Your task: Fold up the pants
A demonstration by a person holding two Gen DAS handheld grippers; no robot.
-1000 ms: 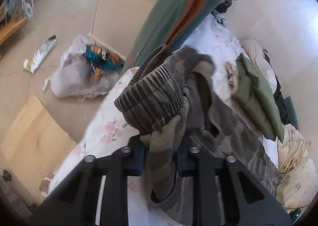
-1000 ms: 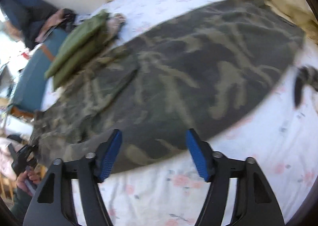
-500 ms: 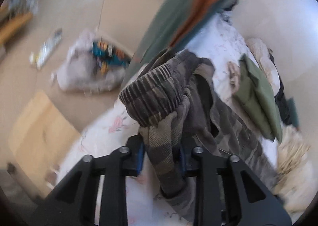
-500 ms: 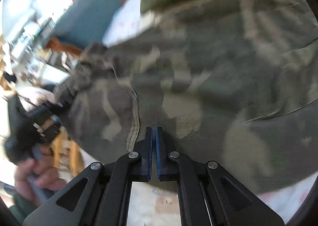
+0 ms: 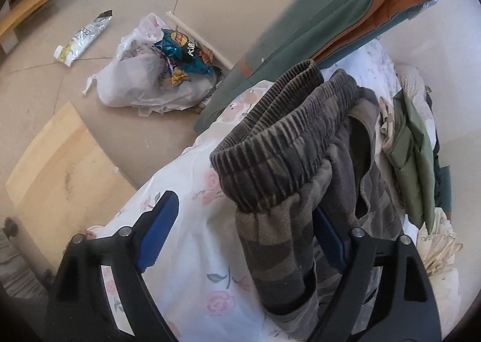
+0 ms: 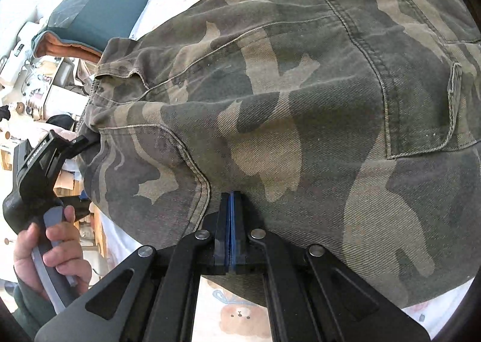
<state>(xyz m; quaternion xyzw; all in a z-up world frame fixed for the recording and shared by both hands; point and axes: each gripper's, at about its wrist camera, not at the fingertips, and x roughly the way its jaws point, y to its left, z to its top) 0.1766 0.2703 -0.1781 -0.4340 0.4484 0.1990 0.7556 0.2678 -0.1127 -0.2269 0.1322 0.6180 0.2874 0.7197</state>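
One pair of camouflage pants (image 6: 300, 107) lies spread on the bed (image 5: 192, 251), over its floral sheet. The left gripper (image 5: 243, 239) has its two blue pads wide apart, with the ribbed cuff (image 5: 270, 155) of one pant leg draped between them. The right gripper (image 6: 231, 227) is pinched together on a fold of the pants. On the floor (image 5: 126, 137), one plastic bag (image 5: 144, 83) holds snack wrappers (image 5: 186, 56).

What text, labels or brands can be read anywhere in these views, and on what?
"GenRobot.AI": white lettering on the black body of the left gripper, in the right wrist view.
Brand print on the chip bag: too blurred to read.
Print on the foil wrapper: too small to read.
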